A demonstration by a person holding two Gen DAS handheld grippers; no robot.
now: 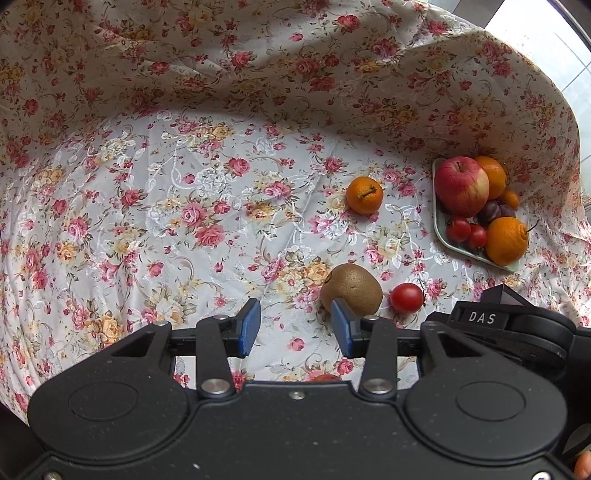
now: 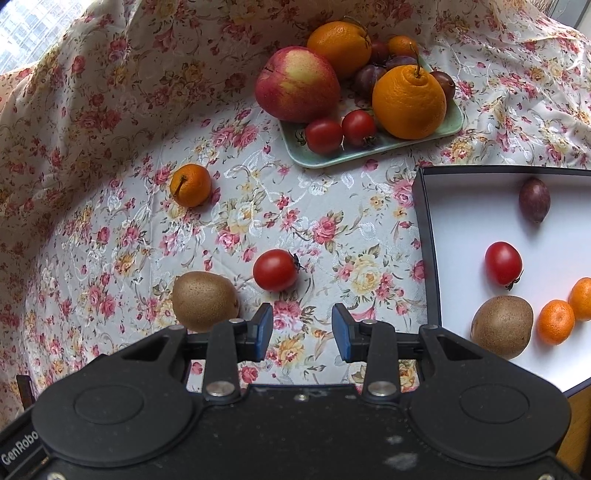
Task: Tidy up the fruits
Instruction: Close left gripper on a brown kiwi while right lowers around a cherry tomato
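The left gripper [image 1: 295, 328] and right gripper [image 2: 302, 332] are both partly open, holding nothing. A fuzzy brown kiwi [image 2: 205, 301] and a shiny red tomato [image 2: 275, 269] lie loose on the flowery cloth [image 2: 110, 221]. The white box [image 2: 428, 236] holds a kiwi, a tomato and small oranges. The green plate [image 2: 314, 157] is piled with fruit.

A home table by a window [image 2: 22, 33]: floral tablecloth [image 1: 184, 206], fruit-laden plate [image 2: 332, 157].

White box [image 2: 428, 236] runs off frame; plums [image 2: 367, 75] seem half hidden behind oranges.
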